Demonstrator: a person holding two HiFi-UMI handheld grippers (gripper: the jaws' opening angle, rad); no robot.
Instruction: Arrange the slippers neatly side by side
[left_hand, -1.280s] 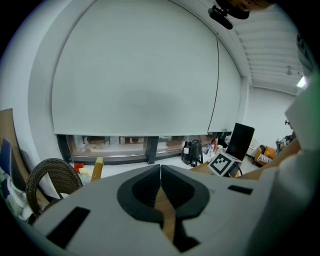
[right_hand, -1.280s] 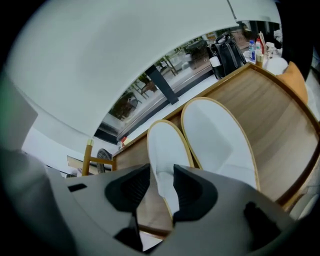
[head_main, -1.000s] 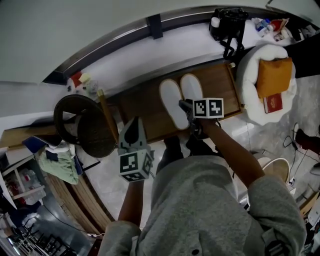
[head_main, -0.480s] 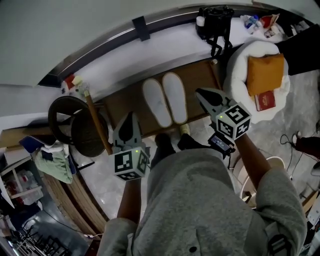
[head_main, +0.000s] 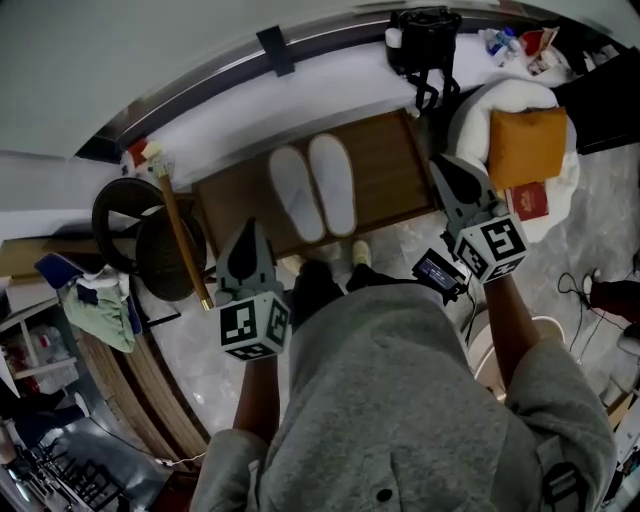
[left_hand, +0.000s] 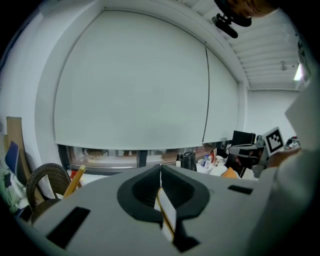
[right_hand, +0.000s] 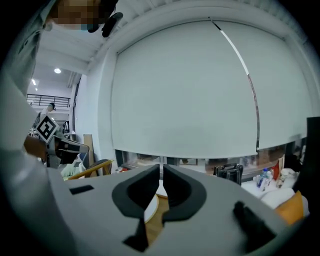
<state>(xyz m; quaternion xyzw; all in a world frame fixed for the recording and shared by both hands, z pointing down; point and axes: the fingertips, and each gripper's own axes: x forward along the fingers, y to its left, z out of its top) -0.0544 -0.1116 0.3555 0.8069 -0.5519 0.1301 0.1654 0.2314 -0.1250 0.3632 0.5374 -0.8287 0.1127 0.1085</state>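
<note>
Task looks done: 2 slippers (head_main: 331, 186) lie paired ahead between left gripper (head_main: 249, 230), jaws together, and right gripper (head_main: 446, 166), jaws just closed, both empty.

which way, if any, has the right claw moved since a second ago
Yes. The right claw, which was over the slippers, has swung right off the wooden board toward the white seat, its jaws closing empty.

The 2 slippers (head_main: 312, 192) are showing soft, matt white cloth, lying on a surface (head_main: 385, 165) that is looking like smooth brown wood. The left hand-held gripper (head_main: 248, 228) and right hand-held gripper (head_main: 441, 165) are showing matt grey plastic; the cushion (head_main: 527, 145) is showing orange cloth.
</note>
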